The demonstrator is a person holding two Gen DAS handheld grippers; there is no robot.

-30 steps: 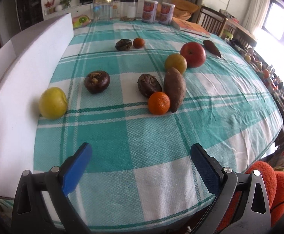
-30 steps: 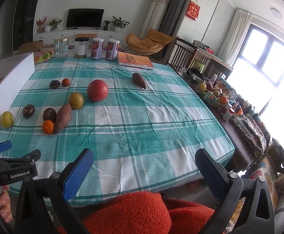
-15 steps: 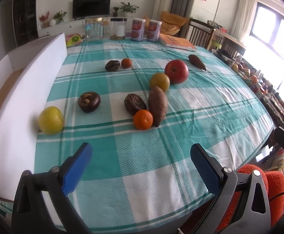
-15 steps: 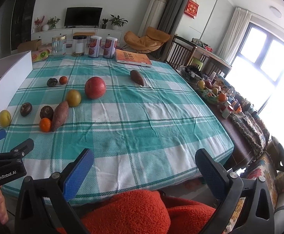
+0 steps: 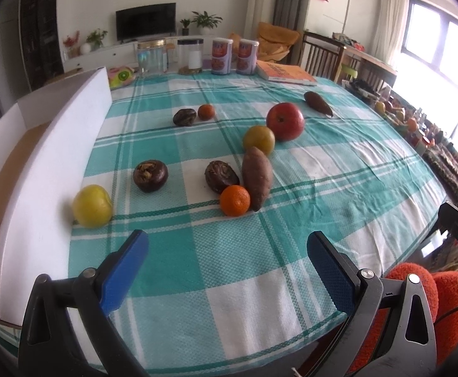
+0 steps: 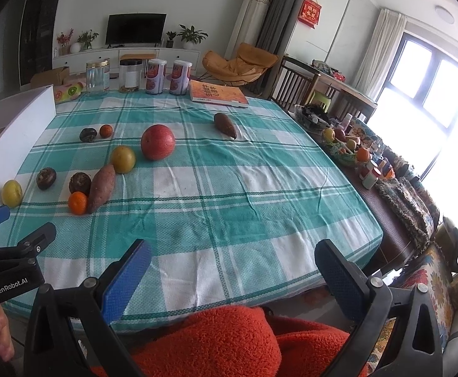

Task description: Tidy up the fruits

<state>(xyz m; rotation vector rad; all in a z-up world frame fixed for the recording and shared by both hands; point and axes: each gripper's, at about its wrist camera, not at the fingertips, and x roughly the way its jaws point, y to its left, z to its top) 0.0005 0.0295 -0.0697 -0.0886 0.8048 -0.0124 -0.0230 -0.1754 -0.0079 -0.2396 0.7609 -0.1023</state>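
Fruits lie loose on a teal checked tablecloth (image 5: 339,163). A yellow fruit (image 5: 92,205) sits beside a white box wall (image 5: 56,163). A small orange (image 5: 234,200), a sweet potato (image 5: 257,176) and a dark round fruit (image 5: 221,176) touch in a cluster. Another dark fruit (image 5: 150,176) lies to their left. A yellow-brown fruit (image 5: 258,139) and a red apple (image 5: 285,121) lie further back. My left gripper (image 5: 227,260) is open and empty above the near cloth. My right gripper (image 6: 232,267) is open and empty over the table's near edge.
A dark fruit (image 5: 184,117), a small orange (image 5: 206,112) and a second sweet potato (image 5: 318,103) lie far back. Jars (image 5: 150,56), cans (image 5: 233,56) and a book (image 5: 285,73) line the far edge. A cluttered side table (image 6: 354,154) stands to the right.
My left gripper has pulled back and tilted up, so the fruits sit further from it. My right gripper has barely moved. Both stay open.
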